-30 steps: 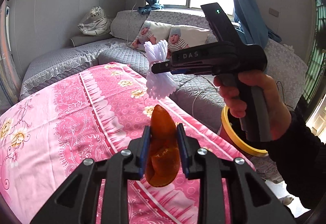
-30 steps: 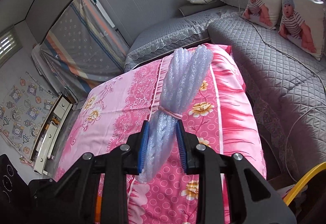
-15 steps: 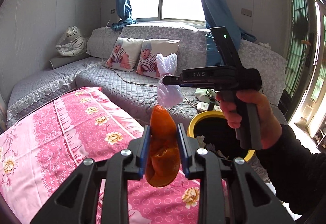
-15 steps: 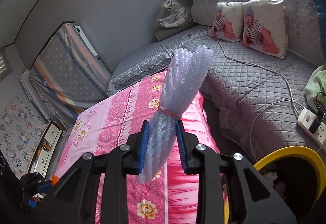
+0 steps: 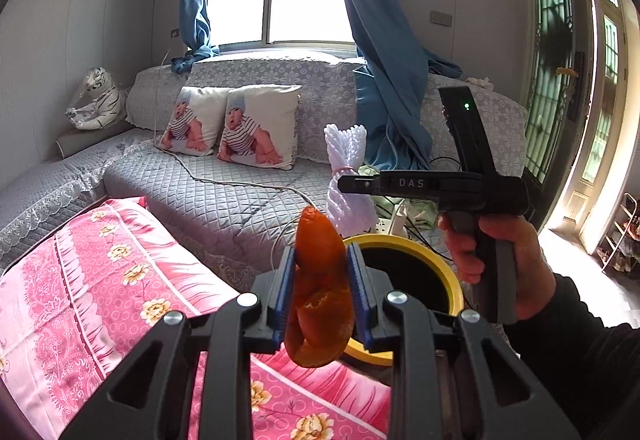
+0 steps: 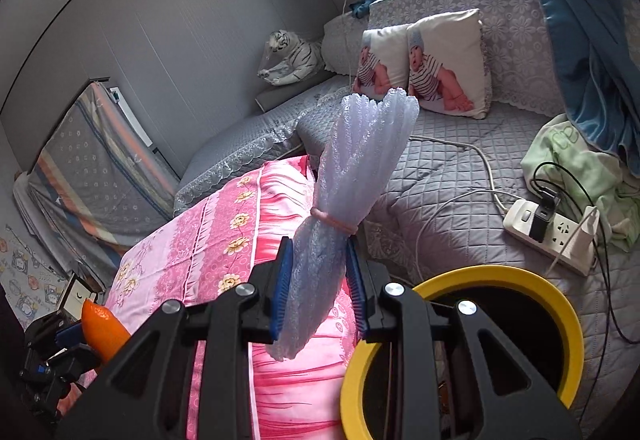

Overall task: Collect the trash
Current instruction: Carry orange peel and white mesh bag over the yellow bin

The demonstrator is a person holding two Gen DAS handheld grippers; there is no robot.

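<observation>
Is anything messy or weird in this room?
A little. A white power strip with tangled cables lies on the grey quilted sofa beside a crumpled green cloth, odd places for them. A blue curtain droops onto the sofa. Nothing looks spilled or broken.

In the right wrist view the bin (image 6: pixel 464 280) sits at lower right, in front of the sofa (image 6: pixel 440 160); a power strip (image 6: pixel 552 236) lies on the sofa behind it, two pillows (image 6: pixel 424 60) further back, the bed (image 6: pixel 224 240) to the left
</observation>
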